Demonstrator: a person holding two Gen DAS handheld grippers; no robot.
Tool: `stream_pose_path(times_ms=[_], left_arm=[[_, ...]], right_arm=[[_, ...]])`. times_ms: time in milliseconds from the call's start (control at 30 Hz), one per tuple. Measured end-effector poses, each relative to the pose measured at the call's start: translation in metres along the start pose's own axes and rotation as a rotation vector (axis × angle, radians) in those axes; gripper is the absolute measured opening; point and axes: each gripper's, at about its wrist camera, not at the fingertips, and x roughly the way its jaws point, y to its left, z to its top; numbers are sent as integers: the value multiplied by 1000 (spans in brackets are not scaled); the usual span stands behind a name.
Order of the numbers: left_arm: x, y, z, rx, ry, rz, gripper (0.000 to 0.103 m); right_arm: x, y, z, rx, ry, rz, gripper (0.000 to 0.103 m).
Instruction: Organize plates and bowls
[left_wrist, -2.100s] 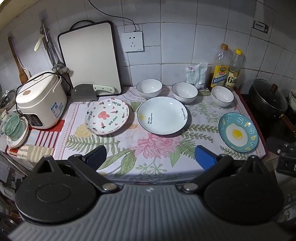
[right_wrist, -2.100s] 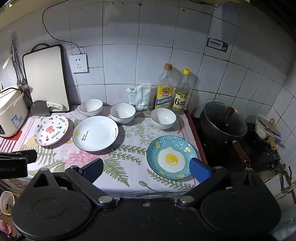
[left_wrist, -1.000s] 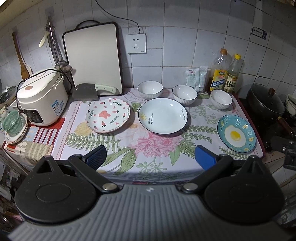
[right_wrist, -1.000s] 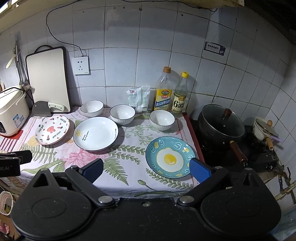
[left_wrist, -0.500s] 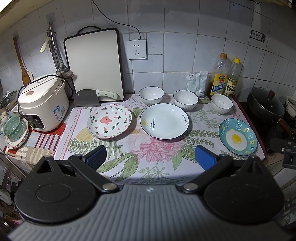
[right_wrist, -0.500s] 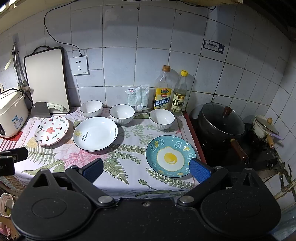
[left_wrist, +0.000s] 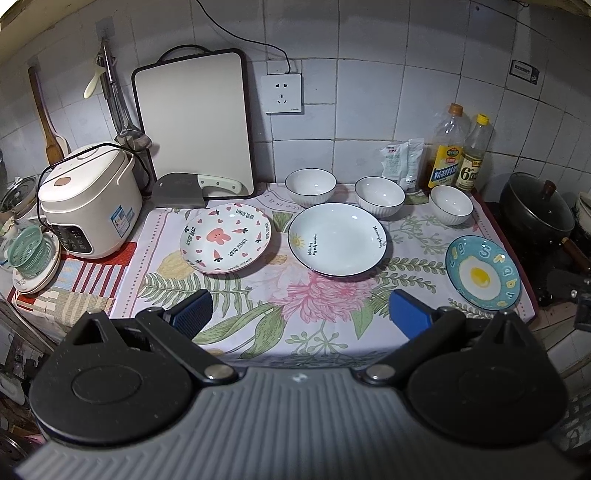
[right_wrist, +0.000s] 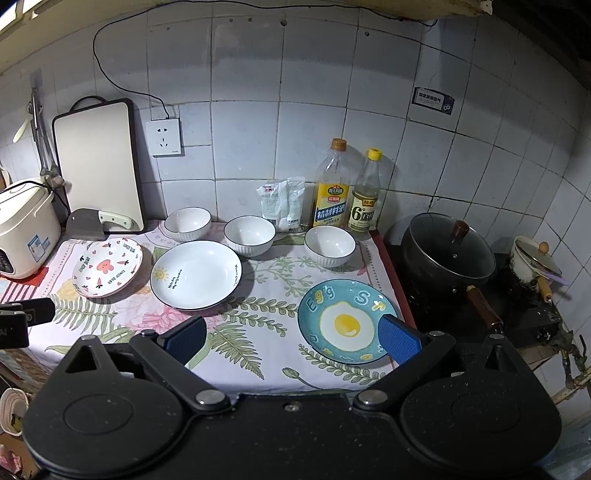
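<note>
White square wall tiles (right_wrist: 314, 140) with dark, stained grout are seen behind the counter. A wall socket (left_wrist: 283, 93) is mounted there, fed by a black cable (right_wrist: 110, 79). Dim, cool lighting throughout.

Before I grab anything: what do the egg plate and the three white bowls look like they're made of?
The egg plate looks like glazed ceramic: glossy blue surface, printed yolk, light glare. The three white bowls also look glazed ceramic or porcelain, with shiny insides, ribbed outer walls and thin dark rims. Melamine can't be ruled out.
</note>
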Motion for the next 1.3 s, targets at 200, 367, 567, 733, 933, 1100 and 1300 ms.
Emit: stream_pose_path(times_ms=[200, 367, 567, 733, 933, 1100, 1300], left_arm=[[6, 7, 6, -7, 17, 4, 103], [10, 7, 5, 2, 31, 7, 103], [13, 5, 5, 10, 43, 12, 103], [7, 6, 17, 45, 19, -11, 103], [24, 10, 47, 26, 23, -103, 102], [70, 11, 68, 29, 49, -124, 100], [140, 16, 89, 9, 85, -139, 99]], right_arm=[[5, 3, 2, 2, 3, -2, 101], [11, 5, 3, 8, 8, 7, 101], [14, 4, 4, 6, -24, 48, 101], [12, 0, 11, -27, -134, 94, 101], [32, -10, 23, -15, -241, 218, 101], [68, -4, 42, -39, -198, 267, 101], [128, 4, 58, -50, -137, 349, 100]])
